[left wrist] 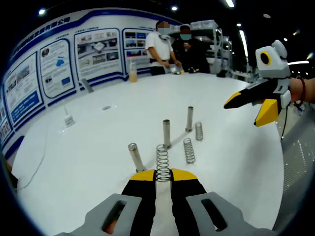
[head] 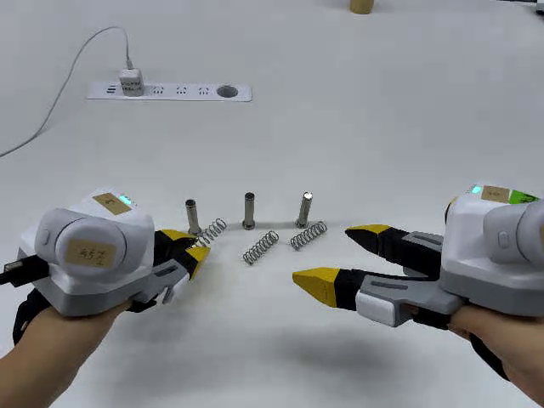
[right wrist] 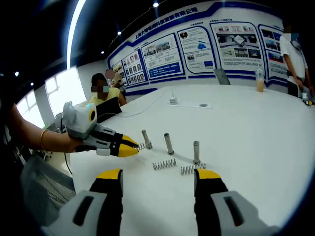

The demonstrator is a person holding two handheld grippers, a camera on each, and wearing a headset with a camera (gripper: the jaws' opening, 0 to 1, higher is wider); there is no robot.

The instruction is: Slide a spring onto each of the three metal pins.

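White is the table (head: pixel 340 127), the biggest thing to be seen, and everything is set on it near the person so that it can be reached.

Next in size are the two grippers. The right gripper (head: pixel 327 253) is held at 4 o'clock in the head view, above the table. Its jaws are spread wide apart with nothing between them (it seems to be kept ready for a spring of its own). The left gripper (head: pixel 194 246) is held low at 8 o'clock, and its jaws are closed on the near end of the first spring (head: pixel 212 230). In the left gripper view this spring is seen sticking straight out from between the yellow tips. It is probably gripped by one end so that the free end can be aimed at a pin top.

A power strip (head: pixel 170 91) is laid at 11 o'clock, well apart from the work.

The left pin (head: pixel 192 216), the middle pin (head: pixel 249 210) and the right pin (head: pixel 304 209) are stood upright in a row, so that a spring can be dropped over each from above. No spring has been put on any pin yet.

Smallest are the springs. The first spring is held just beside the left pin, at 3 o'clock of its foot. The second spring (head: pixel 260 246) is laid flat at 5 o'clock of the middle pin. The third spring (head: pixel 308 235) is laid flat just beside the right pin's foot, at 5 o'clock.
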